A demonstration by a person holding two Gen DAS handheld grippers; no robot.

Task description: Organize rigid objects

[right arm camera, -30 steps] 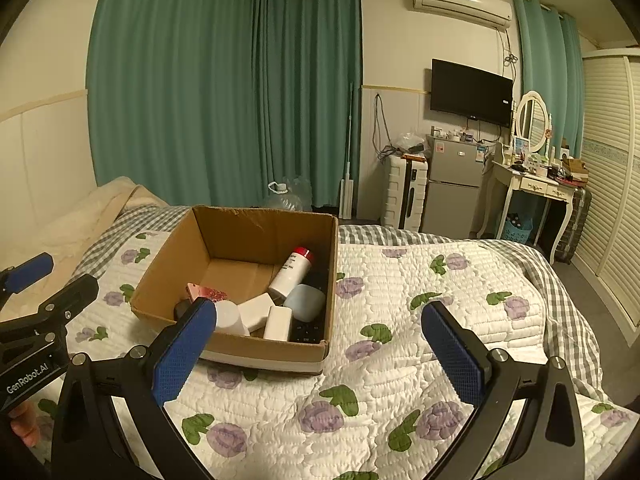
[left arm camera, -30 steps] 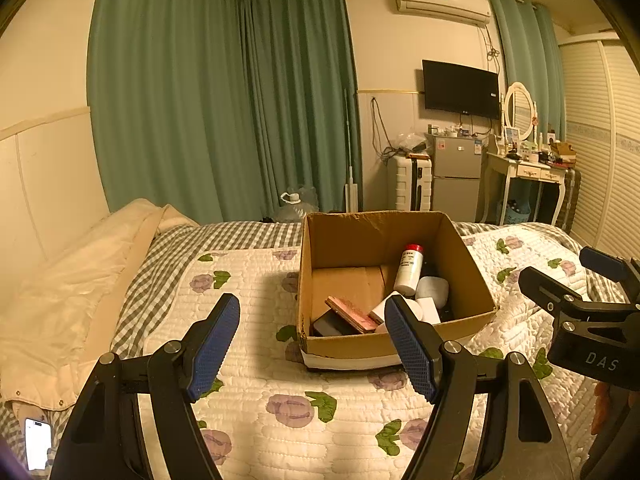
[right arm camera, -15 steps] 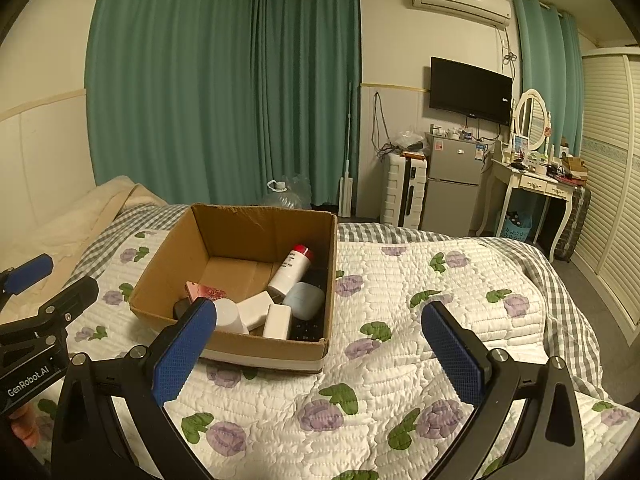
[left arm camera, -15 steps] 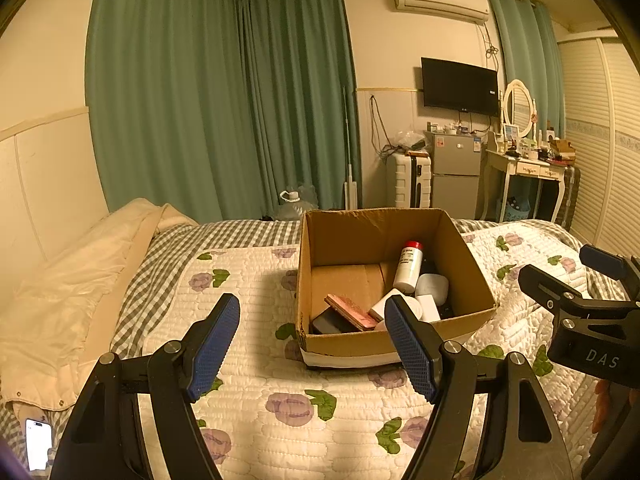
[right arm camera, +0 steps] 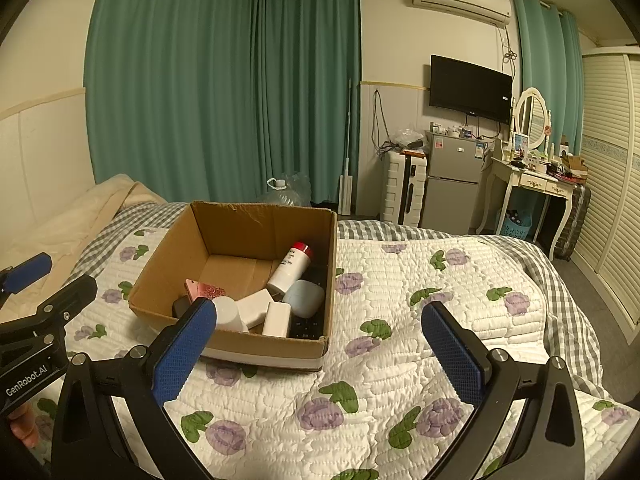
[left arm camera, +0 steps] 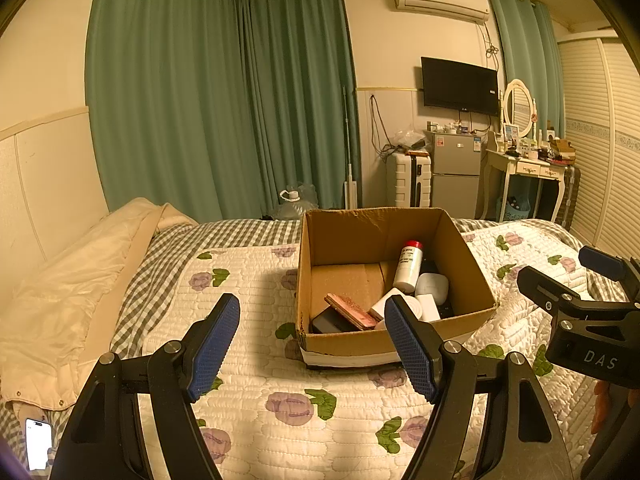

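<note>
**Both grippers wide over the quilt, box filled**

While the left gripper (left arm camera: pixel 312 344) hangs with jaws spread wide and nothing between them, the cardboard box (left arm camera: pixel 400 338) sits mid-frame on the floral quilt (left arm camera: pixel 248 280). Inside lie a white bottle with a red cap (left arm camera: pixel 408 266), a pink case (left arm camera: pixel 350 312) and white blocks (right arm camera: pixel 276 318). At lower centre of its own view, the right gripper (right arm camera: pixel 320 344) is equally wide and empty, near the box.

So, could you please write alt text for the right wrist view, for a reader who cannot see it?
An open cardboard box sits on a floral quilt, holding a white bottle with a red cap and other small items. The open, empty right gripper frames the foreground, and the left gripper shows at the left edge.
</note>
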